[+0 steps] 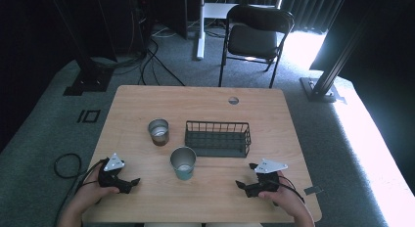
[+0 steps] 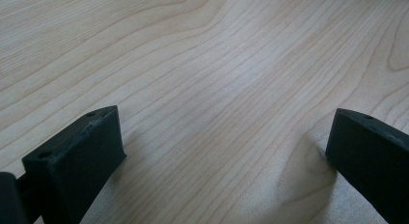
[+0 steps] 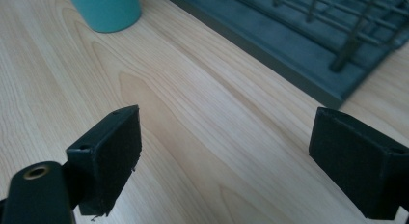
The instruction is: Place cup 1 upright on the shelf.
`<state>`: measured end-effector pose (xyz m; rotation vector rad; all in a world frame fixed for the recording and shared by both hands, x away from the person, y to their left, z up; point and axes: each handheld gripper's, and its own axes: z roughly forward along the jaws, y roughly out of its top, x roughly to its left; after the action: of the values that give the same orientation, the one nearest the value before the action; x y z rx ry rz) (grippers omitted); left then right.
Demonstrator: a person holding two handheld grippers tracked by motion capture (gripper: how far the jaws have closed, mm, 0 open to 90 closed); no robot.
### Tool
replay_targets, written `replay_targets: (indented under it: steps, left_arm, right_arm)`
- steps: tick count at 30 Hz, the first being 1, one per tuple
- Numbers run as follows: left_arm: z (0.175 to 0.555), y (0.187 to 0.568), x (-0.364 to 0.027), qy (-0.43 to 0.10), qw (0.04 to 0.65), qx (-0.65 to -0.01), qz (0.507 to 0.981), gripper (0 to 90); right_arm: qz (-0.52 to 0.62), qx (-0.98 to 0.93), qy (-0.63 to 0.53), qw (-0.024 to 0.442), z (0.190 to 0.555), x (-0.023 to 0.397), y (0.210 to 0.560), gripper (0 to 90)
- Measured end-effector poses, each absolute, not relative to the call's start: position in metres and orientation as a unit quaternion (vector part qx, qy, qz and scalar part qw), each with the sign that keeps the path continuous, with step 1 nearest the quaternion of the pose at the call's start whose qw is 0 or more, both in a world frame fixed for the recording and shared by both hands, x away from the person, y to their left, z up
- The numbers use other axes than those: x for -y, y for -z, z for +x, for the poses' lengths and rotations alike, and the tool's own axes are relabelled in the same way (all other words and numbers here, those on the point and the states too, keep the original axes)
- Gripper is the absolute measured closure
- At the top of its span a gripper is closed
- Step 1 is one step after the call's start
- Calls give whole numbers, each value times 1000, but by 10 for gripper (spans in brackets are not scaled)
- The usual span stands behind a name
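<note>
A teal cup with a metal inside stands at the table's middle front; its base appears at the top left of the right gripper view. A brown-sided metal cup stands behind it to the left. A dark wire basket sits right of the cups, and its base and bars cross the right gripper view's top. My left gripper rests open at the front left, over bare wood. At the front right my right gripper is open too, nothing between its jaws.
The wooden table has a round cable hole near its far edge. A black folding chair stands beyond the table. Cables lie on the grey carpet at the left, and metal frame posts stand on both sides.
</note>
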<state>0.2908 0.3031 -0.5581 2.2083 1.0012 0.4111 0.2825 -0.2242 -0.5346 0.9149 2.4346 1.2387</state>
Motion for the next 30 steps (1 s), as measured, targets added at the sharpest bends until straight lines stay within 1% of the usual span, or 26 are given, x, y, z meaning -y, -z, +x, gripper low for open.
replay_targets:
  steps: [1, 30]
  left_arm:
    - [291, 558, -303, -158, 335, -384, 846, 3]
    - [291, 558, -303, -158, 335, -384, 846, 3]
  right_arm:
    - [311, -839, -427, 131, 283, 222, 534, 140]
    - [251, -850, -448, 113, 298, 162, 526, 132]
